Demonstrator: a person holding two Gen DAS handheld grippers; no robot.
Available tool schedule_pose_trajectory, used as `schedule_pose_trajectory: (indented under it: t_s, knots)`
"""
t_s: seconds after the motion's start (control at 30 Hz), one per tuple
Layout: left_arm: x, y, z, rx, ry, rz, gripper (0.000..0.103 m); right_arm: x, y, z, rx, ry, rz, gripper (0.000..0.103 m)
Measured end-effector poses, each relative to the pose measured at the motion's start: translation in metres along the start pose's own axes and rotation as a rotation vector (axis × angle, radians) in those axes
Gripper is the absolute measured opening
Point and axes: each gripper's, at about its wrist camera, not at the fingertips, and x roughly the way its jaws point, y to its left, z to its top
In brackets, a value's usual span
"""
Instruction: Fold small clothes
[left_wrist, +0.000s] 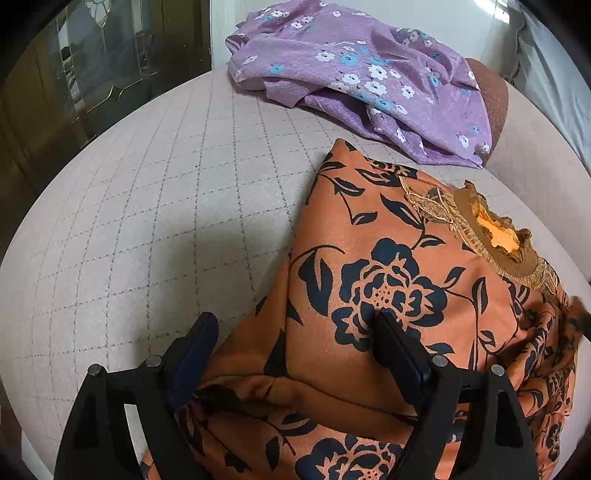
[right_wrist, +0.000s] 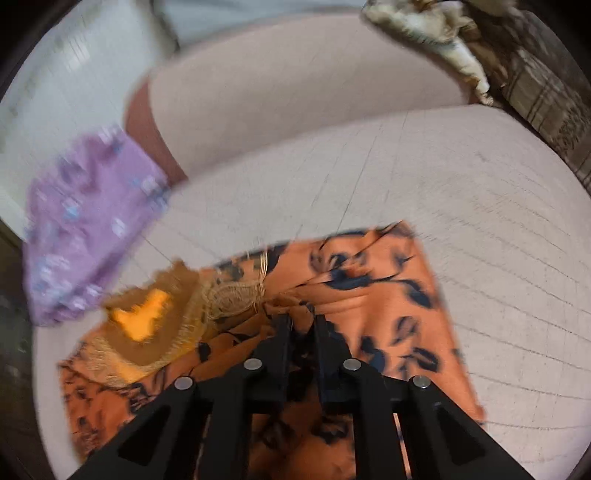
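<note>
An orange top with a dark blue flower print (left_wrist: 388, 266) lies on the pale checked cushion (left_wrist: 147, 221), its frilled brown collar (left_wrist: 495, 229) at the right. My left gripper (left_wrist: 295, 321) is open over the top's folded left edge; one finger rests on the cloth, the other hangs beside it. In the blurred right wrist view the same top (right_wrist: 369, 288) lies below, collar (right_wrist: 147, 321) at the left. My right gripper (right_wrist: 301, 319) is shut on a fold of the orange top.
A crumpled purple garment with white and blue flowers (left_wrist: 362, 77) lies at the cushion's far side, also in the right wrist view (right_wrist: 88, 221). A dark glass-fronted cabinet (left_wrist: 74, 74) stands left. A brown patterned fabric heap (right_wrist: 517, 62) sits at the far right.
</note>
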Motion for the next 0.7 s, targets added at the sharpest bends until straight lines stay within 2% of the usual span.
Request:
schedule_pose_trajectory:
  t_s: [0.1, 0.17, 0.3, 0.33, 0.4, 0.43, 0.47, 0.5, 0.57, 0.6, 0.7]
  knots:
    - [-0.002, -0.002, -0.002, 0.003, -0.007, 0.016, 0.087, -0.027, -0.041, -0.016, 0.004, -0.027, 0.043, 0.012]
    - [-0.004, -0.003, -0.004, 0.008, -0.014, 0.024, 0.087, -0.035, -0.080, -0.035, 0.049, 0.010, 0.083, 0.012]
    - [-0.012, -0.004, -0.009, 0.019, -0.034, 0.048, 0.087, -0.040, -0.135, -0.069, 0.148, 0.101, 0.125, 0.016]
    - [-0.014, -0.004, -0.011, 0.022, -0.043, 0.054, 0.087, -0.042, -0.150, -0.077, 0.194, 0.116, 0.163, 0.017]
    - [-0.022, -0.006, -0.014, 0.032, -0.075, 0.067, 0.087, -0.047, -0.161, -0.080, 0.250, 0.089, 0.241, 0.021]
    - [-0.024, -0.006, -0.014, 0.034, -0.086, 0.069, 0.087, -0.050, -0.161, -0.077, 0.261, 0.062, 0.276, 0.038]
    - [-0.028, -0.007, -0.015, 0.038, -0.101, 0.071, 0.087, -0.054, -0.157, -0.071, 0.270, 0.041, 0.305, 0.074]
    - [-0.031, -0.008, -0.015, 0.042, -0.118, 0.071, 0.087, -0.056, -0.155, -0.066, 0.278, 0.021, 0.332, 0.086]
    - [-0.037, -0.010, -0.016, 0.052, -0.150, 0.061, 0.087, -0.062, -0.139, -0.053, 0.274, -0.053, 0.394, 0.089]
    - [-0.039, -0.011, -0.015, 0.056, -0.157, 0.055, 0.087, -0.060, -0.131, -0.049, 0.261, -0.052, 0.390, 0.089]
    - [-0.041, -0.015, -0.012, 0.060, -0.167, 0.019, 0.087, -0.032, -0.098, -0.033, 0.230, 0.025, 0.366, 0.087]
